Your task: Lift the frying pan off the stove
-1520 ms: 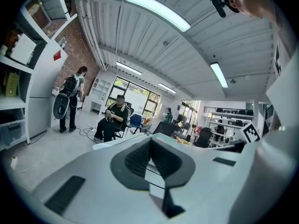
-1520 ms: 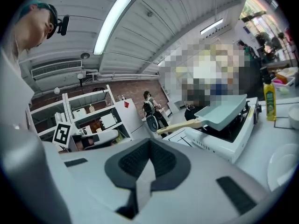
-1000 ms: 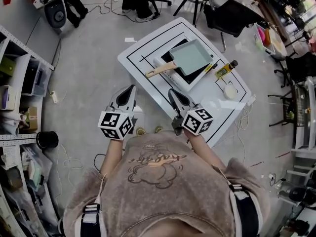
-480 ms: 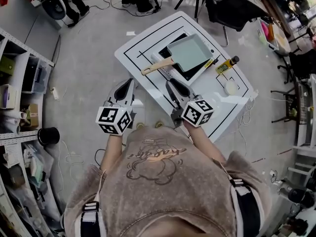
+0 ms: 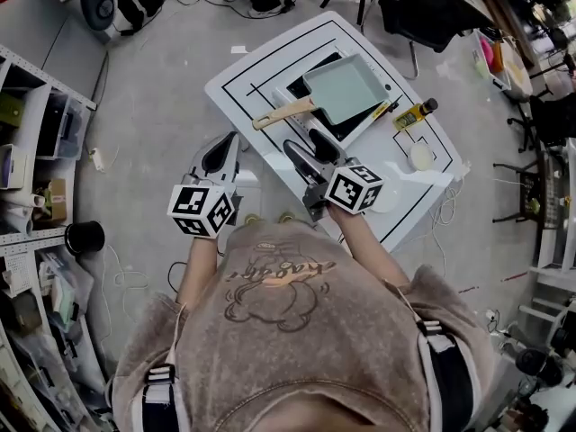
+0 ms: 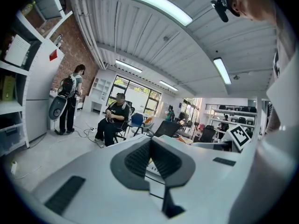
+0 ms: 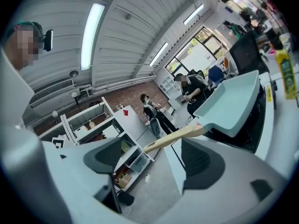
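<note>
A pale green rectangular frying pan [image 5: 346,88] with a wooden handle [image 5: 283,112] sits on the black stove [image 5: 335,124] on the white table [image 5: 256,66]. My right gripper [image 5: 304,141] hovers just short of the handle's end. Its jaws are opening and nothing is between them. In the right gripper view the handle [image 7: 174,137] and pan [image 7: 233,104] lie beyond the spread jaws of the right gripper [image 7: 152,161]. My left gripper [image 5: 222,148] hangs beside the table's near-left edge, and in its own view the left gripper [image 6: 150,157] is shut on nothing.
A yellow bottle [image 5: 415,115] and a small white round dish [image 5: 420,157] stand on the table right of the stove. Shelving [image 5: 36,151] lines the left side. Chairs [image 5: 423,21] and seated people are behind the table. Cables lie on the floor.
The right gripper's jaws have gone from shut to spread wide, and it has moved closer to the pan handle. The left gripper stays shut beside the table.
</note>
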### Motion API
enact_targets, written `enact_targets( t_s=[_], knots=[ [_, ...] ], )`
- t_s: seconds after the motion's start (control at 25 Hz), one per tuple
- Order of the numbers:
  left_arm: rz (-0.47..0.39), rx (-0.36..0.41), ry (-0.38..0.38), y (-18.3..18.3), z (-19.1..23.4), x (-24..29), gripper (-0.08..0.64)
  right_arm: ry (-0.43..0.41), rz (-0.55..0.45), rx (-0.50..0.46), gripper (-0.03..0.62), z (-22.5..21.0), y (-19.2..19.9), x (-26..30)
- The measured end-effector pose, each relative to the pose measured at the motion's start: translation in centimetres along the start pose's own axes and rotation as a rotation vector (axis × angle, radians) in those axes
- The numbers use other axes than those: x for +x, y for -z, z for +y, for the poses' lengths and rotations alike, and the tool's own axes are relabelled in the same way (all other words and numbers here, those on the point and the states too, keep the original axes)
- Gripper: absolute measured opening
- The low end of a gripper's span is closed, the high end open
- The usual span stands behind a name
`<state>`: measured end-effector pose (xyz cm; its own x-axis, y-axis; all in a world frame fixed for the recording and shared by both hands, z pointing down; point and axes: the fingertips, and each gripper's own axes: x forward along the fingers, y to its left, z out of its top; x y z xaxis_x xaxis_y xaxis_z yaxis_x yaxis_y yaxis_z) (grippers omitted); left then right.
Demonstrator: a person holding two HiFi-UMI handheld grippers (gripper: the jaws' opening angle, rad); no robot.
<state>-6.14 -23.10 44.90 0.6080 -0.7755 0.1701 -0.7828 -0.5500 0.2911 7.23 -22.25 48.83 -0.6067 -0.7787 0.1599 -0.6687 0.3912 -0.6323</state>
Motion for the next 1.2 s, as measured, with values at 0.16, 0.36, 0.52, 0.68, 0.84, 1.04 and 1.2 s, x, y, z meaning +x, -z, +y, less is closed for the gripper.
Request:
enact_targets(
  t_s=[0.16,0.36,0.52,0.68,0.84,1.04,1.2],
  knots=[
    [0.004,0.001,-0.015,0.1,0.3,-0.2,0.005,-0.020,-0.005,0.092,0.456,-0.7,-0.1,1.1],
    [0.014,0.006,-0.028,0.5,0.3,-0.3,0.006,-0.044,-0.009,0.197,0.474,-1.6,0.0,3.1],
    [0.017,0.011,-0.036,0.7,0.3,-0.4,0.005,-0.047,-0.008,0.268,0.480,-2.5,0.4,4.7],
    [0.021,0.013,-0.052,0.6,0.7,-1.0,0.006,-0.052,-0.032,0.369,0.480,-3.6,0.5,6.2],
    [0.028,0.014,-0.072,0.8,1.1,-1.6,0.005,-0.054,-0.076,0.457,0.476,-4.7,-0.1,7.6],
    [0.031,0.011,-0.095,1.0,1.5,-2.2,0.005,-0.052,-0.054,0.453,0.439,-5.4,0.3,8.9],
    [0.034,0.006,-0.096,1.2,1.5,-2.4,0.005,-0.057,-0.054,0.473,0.415,-5.9,0.4,9.5]
  ],
)
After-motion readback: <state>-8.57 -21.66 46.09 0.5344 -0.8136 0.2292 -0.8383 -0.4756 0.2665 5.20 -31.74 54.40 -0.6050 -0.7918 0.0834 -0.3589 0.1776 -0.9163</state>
